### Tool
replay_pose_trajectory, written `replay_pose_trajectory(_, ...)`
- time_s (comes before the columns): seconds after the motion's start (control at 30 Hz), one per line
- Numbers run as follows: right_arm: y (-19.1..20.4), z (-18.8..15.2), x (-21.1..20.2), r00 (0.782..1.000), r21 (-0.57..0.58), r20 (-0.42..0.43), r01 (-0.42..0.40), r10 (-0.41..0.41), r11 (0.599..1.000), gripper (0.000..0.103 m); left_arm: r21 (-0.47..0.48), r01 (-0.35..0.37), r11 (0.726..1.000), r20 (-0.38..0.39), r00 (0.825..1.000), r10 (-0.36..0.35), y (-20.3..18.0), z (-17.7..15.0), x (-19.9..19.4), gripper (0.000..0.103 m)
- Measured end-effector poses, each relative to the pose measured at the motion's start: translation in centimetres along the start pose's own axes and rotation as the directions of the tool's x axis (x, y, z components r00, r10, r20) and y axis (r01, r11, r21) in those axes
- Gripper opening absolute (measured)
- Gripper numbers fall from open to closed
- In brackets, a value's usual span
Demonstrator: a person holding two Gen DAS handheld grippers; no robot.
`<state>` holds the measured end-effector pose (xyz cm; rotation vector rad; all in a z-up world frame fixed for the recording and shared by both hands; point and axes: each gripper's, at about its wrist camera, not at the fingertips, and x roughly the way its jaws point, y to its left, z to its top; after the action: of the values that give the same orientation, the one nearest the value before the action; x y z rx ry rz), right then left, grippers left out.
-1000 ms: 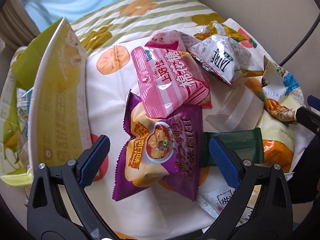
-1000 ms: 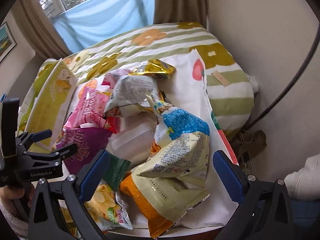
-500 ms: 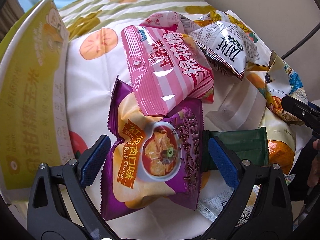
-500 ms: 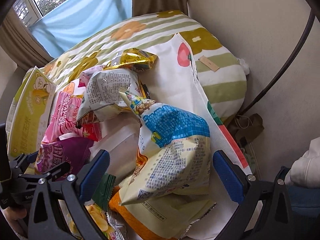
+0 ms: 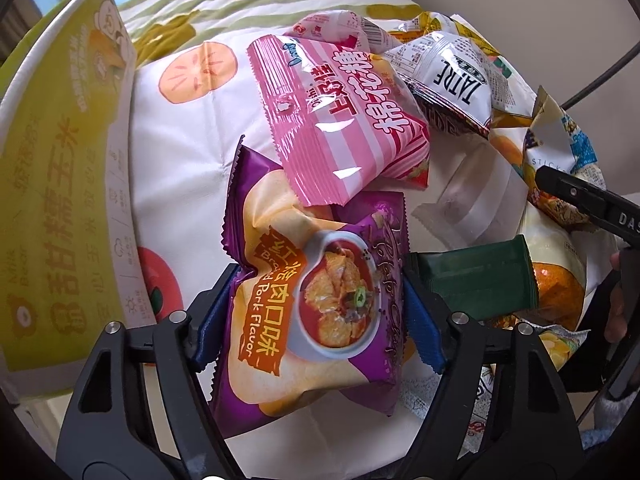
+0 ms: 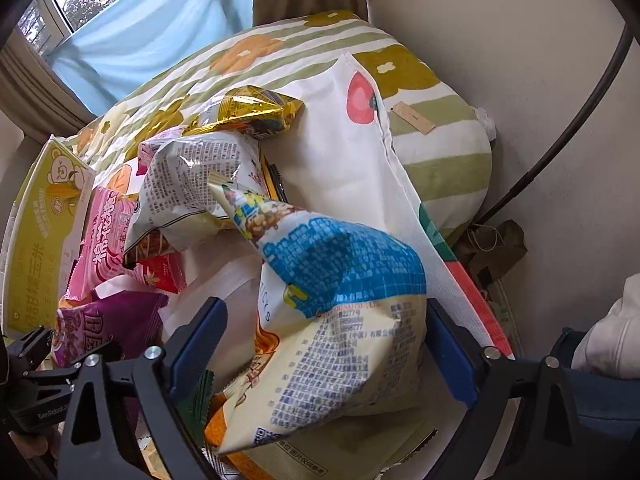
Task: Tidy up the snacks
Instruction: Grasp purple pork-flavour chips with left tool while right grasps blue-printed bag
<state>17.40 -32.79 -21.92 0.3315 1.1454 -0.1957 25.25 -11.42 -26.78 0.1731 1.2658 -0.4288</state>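
A purple chip bag [image 5: 320, 300] lies on the fruit-print cloth [image 5: 180, 168], partly under a pink striped bag [image 5: 340, 120]. My left gripper [image 5: 318, 320] points down over it. Its jaws are closing, and both blue pads press the bag's sides, which crumple. In the right wrist view a cream bag with a blue panel [image 6: 340, 320] stands tilted on the snack pile. My right gripper [image 6: 324, 348] straddles it with jaws closing. The left pad stands clear of the bag, the right pad at its edge.
A tall yellow-green carton [image 5: 60, 200] stands at the left. A white-and-black bag [image 5: 452, 80], a green packet [image 5: 476, 280], a gold bag [image 6: 256, 112] and an orange bag crowd the pile. A striped floral pillow [image 6: 440, 152] and wall lie beyond.
Both grippers sank toward the pile. The left jaws narrowed from wide apart onto the purple bag. The right jaws came in around the cream bag.
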Motion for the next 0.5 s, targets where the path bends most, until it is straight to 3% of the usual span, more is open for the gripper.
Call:
replay_pose_trajectory(0.1,-0.1,0.1,0.4,1.000,-0.005,-0.010,0.009,-0.009,1.000,0.087,-0.002,-0.007,1.000,0.012,1.000,0.007,-0.1,-0.2,-0.7,0.073)
replay_pose_trajectory(0.3,-0.4,0.1,0.3,1.000,-0.016,-0.012,0.004,-0.004,1.000,0.061,-0.020,-0.031,0.999,0.032,0.999,0.032,-0.2,-0.7,-2.0,0.073)
replay_pose_trajectory(0.5,-0.3,-0.4,-1.2,1.000,-0.039,0.018,-0.014,0.015,0.999,0.059,-0.047,-0.059,0.997,0.068,0.996,0.062,-0.7,-1.6,-4.1,0.073)
